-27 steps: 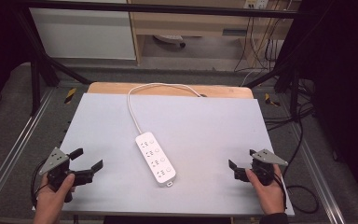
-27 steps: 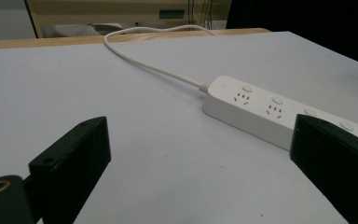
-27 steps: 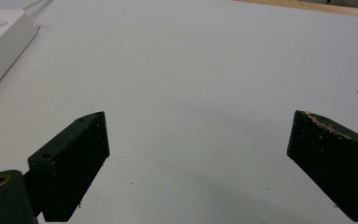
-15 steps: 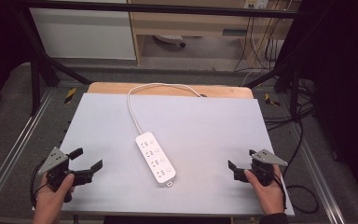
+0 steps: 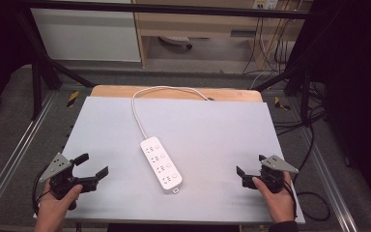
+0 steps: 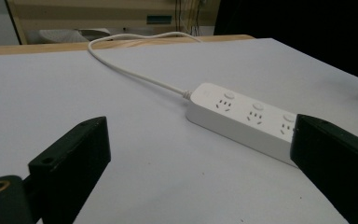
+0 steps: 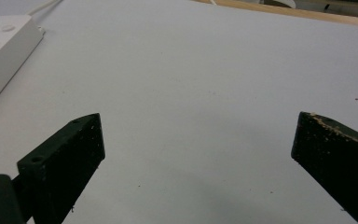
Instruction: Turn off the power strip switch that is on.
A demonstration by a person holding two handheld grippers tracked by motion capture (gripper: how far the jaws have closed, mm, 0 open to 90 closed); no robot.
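Note:
A white power strip (image 5: pixel 161 162) lies near the middle of the grey table top (image 5: pixel 212 130), its white cord (image 5: pixel 140 104) curling off toward the far edge. My left gripper (image 5: pixel 92 164) rests at the front left corner, held in a hand, jaws wide open and empty. In the left gripper view the power strip (image 6: pixel 242 117) lies ahead and to the right, between the open jaws in line of sight but well apart. My right gripper (image 5: pixel 247 170) sits at the front right, open and empty. The right gripper view has the power strip (image 7: pixel 0 51) at its far left.
A wooden board (image 5: pixel 174 93) edges the far side of the table. Metal frame rails (image 5: pixel 14 150) run along both sides. Cables (image 5: pixel 314 145) hang off the right side, and a cabinet (image 5: pixel 87 34) stands behind.

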